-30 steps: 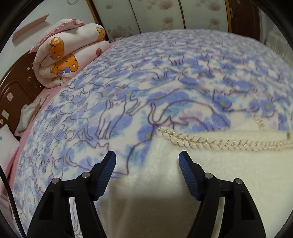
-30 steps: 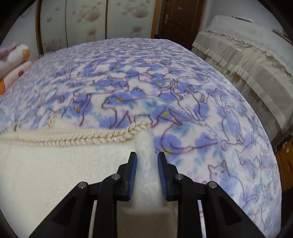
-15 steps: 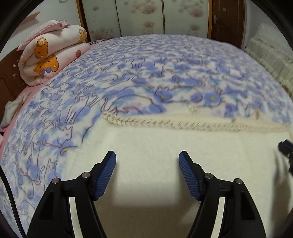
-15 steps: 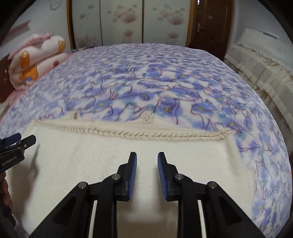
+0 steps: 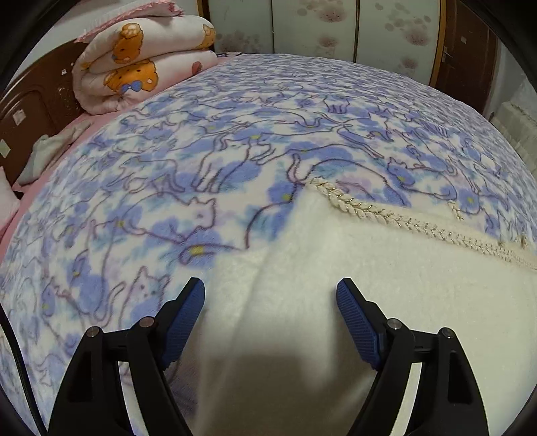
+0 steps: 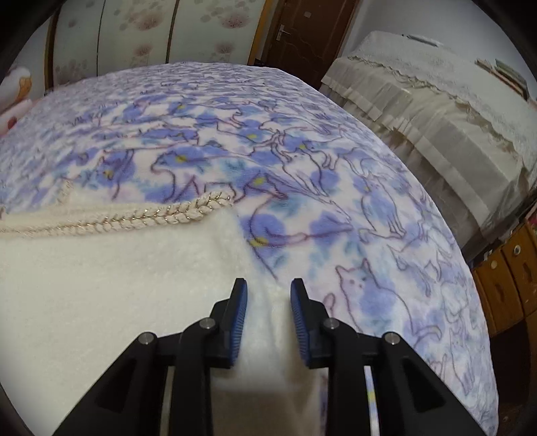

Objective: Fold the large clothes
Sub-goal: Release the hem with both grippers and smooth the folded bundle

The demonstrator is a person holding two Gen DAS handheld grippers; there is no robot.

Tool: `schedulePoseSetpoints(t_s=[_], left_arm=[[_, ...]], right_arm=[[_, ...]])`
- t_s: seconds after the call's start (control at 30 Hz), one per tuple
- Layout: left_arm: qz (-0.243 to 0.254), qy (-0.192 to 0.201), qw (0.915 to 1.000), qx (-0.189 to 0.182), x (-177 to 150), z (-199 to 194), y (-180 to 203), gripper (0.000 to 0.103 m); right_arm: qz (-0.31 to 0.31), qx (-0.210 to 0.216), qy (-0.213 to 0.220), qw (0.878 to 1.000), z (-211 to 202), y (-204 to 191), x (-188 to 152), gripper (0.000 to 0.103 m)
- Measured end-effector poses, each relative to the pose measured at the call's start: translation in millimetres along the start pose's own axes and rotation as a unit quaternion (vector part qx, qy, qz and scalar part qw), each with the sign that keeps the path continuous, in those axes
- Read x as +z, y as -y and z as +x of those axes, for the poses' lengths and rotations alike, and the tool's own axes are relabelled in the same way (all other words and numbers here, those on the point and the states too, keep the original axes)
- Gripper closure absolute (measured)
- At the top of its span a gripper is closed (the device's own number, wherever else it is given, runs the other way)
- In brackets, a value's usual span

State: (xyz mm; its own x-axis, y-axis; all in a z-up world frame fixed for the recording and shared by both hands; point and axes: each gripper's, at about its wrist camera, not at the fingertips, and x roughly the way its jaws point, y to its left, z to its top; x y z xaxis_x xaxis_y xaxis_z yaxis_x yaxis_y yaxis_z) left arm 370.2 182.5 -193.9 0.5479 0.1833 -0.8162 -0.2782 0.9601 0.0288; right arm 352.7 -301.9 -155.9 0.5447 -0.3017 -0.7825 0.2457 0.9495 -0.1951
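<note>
A white fleece garment (image 5: 396,275) with a braided gold-and-cream trim (image 5: 386,214) lies flat on a bed under a blue cat-print blanket (image 5: 235,134). My left gripper (image 5: 270,288) hovers over the garment's left edge near its far left corner. Its jaws are wide apart and opening, and the pads press on nothing. My right gripper (image 6: 268,285) straddles the right edge of the garment (image 6: 117,275), just behind the end of the trim (image 6: 151,214). Its jaws are narrow and opening, with fleece between the pads but not pinched.
A rolled bear-print quilt (image 5: 141,67) lies by the dark wooden headboard (image 5: 30,110). Floral wardrobe doors (image 5: 335,30) stand beyond the bed. To the right are a lace-covered piece of furniture (image 6: 436,100), a brown door (image 6: 302,30) and wooden drawers (image 6: 503,278).
Half a second ago both grippers were over the garment's middle; now each is back over its own side edge. The left jaws stand wider than before.
</note>
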Motion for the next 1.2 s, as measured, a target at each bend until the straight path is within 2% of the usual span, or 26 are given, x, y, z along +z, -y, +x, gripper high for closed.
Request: schedulePoseSetpoints(t_s=[0.1, 0.17, 0.27, 0.37, 0.43, 0.47, 0.57, 0.6, 0.67, 0.77, 0.83, 0.93, 1.03, 1.2], left_arm=[[0.024, 0.008, 0.9997, -0.001, -12.8, -27.1, 9.5, 0.023], [0.039, 0.018, 0.9990, -0.010, -25.6, -52.0, 20.1, 0.023], [0.046, 0.033, 0.9972, -0.048, -50.1, -91.0, 37.6, 0.023], [0.032, 0.041, 0.9943, -0.093, -81.7, -120.0, 51.2, 0.023], [0.027, 0.039, 0.9940, -0.098, -101.8, -127.5, 58.5, 0.023], [0.027, 0.034, 0.9944, -0.096, -111.9, -126.7, 60.9, 0.023], [0.033, -0.001, 0.9970, -0.070, -136.1, -110.8, 57.8, 0.023], [0.034, -0.011, 0.9976, -0.059, -142.7, -105.0, 51.2, 0.023], [0.029, 0.000, 0.9974, -0.066, -150.5, -103.0, 30.6, 0.022], [0.036, 0.002, 0.9988, -0.033, -154.8, -103.8, 11.0, 0.022], [0.027, -0.003, 0.9993, -0.025, -155.5, -103.1, -1.7, 0.022], [0.012, -0.013, 0.9996, -0.024, -158.3, -103.0, -13.0, 0.021], [0.005, -0.019, 0.9997, -0.013, -159.0, -102.6, -16.6, 0.018], [-0.021, -0.040, 0.9988, -0.018, -155.8, -107.1, -22.2, 0.018]], right_arm=[[0.000, 0.044, 0.013, 0.999, -32.6, -9.8, -9.0, 0.075], [-0.002, 0.095, 0.020, 0.995, -59.2, -24.9, -19.0, 0.075], [-0.014, 0.157, 0.026, 0.987, -95.9, -53.9, -41.4, 0.075], [-0.032, 0.210, 0.020, 0.977, -121.5, -86.1, -67.6, 0.075], [-0.041, 0.234, 0.012, 0.971, -128.9, -101.9, -85.0, 0.075], [-0.051, 0.234, 0.011, 0.971, -131.0, -109.0, -93.8, 0.075], [-0.083, 0.200, 0.002, 0.976, -124.0, -110.9, -119.8, 0.075], [-0.085, 0.190, 0.001, 0.978, -120.3, -103.1, -126.5, 0.075], [-0.089, 0.154, 0.008, 0.984, -113.8, -79.6, -136.4, 0.075], [-0.088, 0.096, 0.005, 0.992, -100.9, -39.3, -144.7, 0.075], [-0.079, 0.066, 0.001, 0.995, -92.0, -9.4, -148.9, 0.075], [-0.071, 0.055, -0.006, 0.996, -88.7, 11.8, -151.5, 0.075], [-0.065, 0.051, -0.011, 0.997, -90.2, 12.4, -153.3, 0.075], [-0.048, 0.045, -0.027, 0.997, -94.0, 12.4, -152.1, 0.075]])
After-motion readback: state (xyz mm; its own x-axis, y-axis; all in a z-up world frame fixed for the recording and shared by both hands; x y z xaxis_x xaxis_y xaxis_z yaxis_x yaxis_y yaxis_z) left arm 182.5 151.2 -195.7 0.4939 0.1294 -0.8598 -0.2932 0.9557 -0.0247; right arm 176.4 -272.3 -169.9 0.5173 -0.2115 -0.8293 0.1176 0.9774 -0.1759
